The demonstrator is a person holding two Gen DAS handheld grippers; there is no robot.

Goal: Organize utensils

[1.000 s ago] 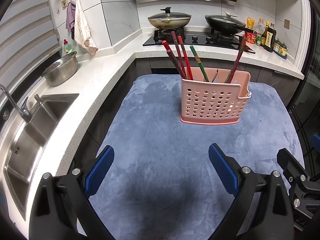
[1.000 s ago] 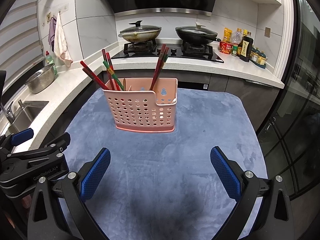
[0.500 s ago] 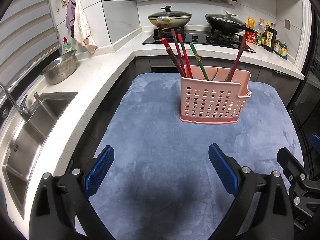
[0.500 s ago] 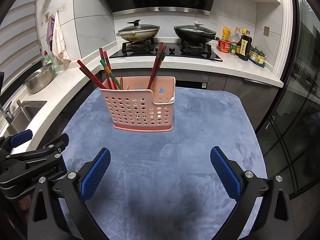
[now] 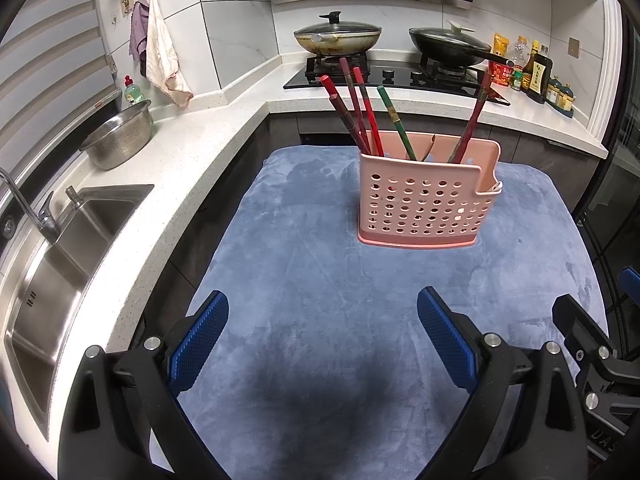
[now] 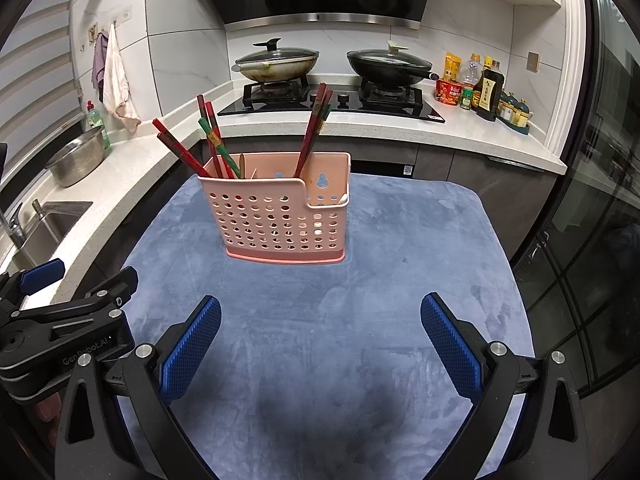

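Both tools, left tool (image 5: 322, 330) and right tool (image 6: 320, 334), stand spread and empty. The pink holder (image 6: 280, 218) stands mid-table (image 6: 400, 280), chopsticks (image 6: 312, 132) inside. Approach one stick from above; grip near its top.

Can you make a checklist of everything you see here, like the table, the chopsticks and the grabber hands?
Surface: blue cloth covers the table; bare around the basket.
Job's things: pink basket stands upright on the cloth; red and green chopsticks lean inside it, most in the left part, a few further right.
Clutter: nothing seen on the cloth.
Grippers: left gripper open, holding nothing; right gripper open, holding nothing; both short of the basket.
Cables: nothing seen.
Surroundings: sink and metal bowl on the left counter; two lidded pans on the stove; sauce bottles at the right; towels hang on the wall.
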